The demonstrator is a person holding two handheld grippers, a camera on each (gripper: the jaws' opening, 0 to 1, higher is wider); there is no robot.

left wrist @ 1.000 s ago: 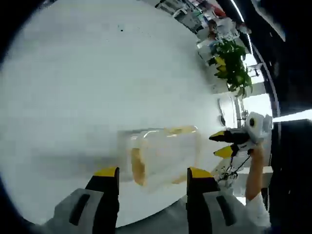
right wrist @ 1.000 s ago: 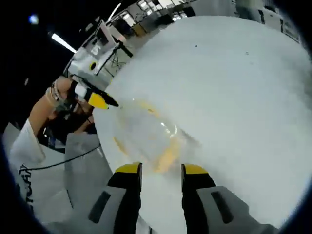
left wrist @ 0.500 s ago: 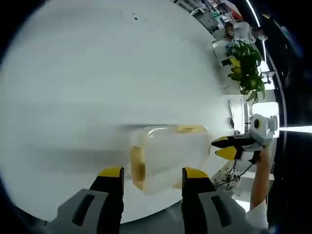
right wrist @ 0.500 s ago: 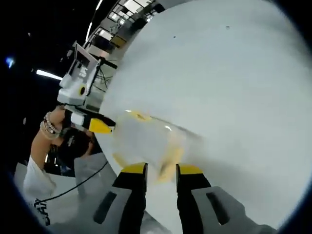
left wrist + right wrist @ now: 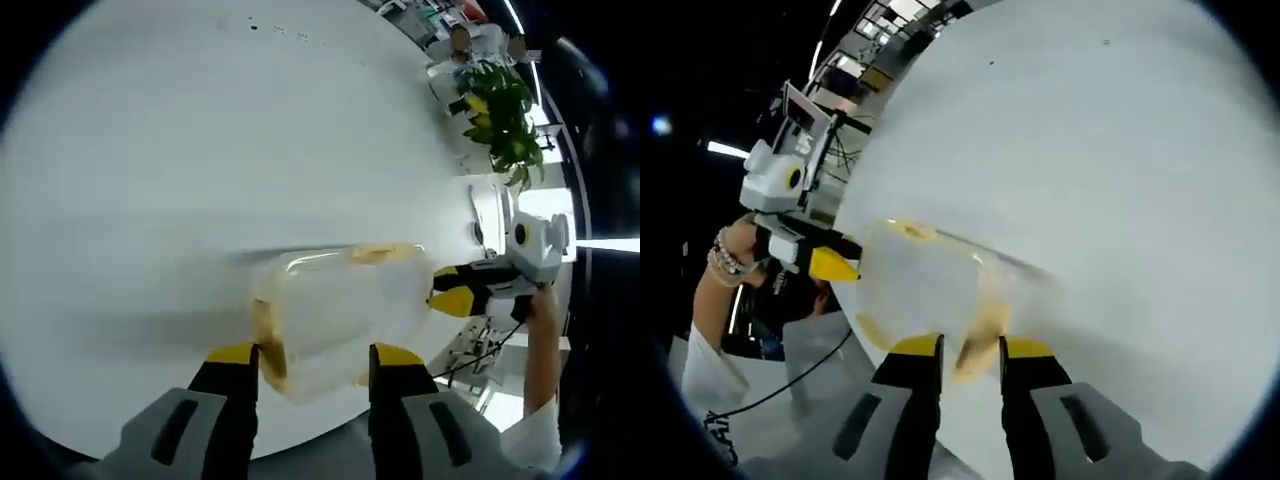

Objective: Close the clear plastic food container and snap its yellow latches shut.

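The clear container (image 5: 335, 315) sits near the edge of the white tabletop (image 5: 200, 150), lid apparently down already. Its yellow latches (image 5: 268, 345) look not yet snapped, though blur makes that uncertain. The left tongs (image 5: 305, 352) stand apart, flanking the container's near end and one latch. The right tongs (image 5: 965, 344) (jaws narrowly apart) close in on another latch (image 5: 975, 345), gripping nothing that I can tell. A potted plant (image 5: 495, 120) stands well apart; nothing blocks the way.

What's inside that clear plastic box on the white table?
Nothing can be made out inside the clear container on the white table. Its walls are cloudy and blurred, with yellow latches along the edges, so small contents could be hidden.
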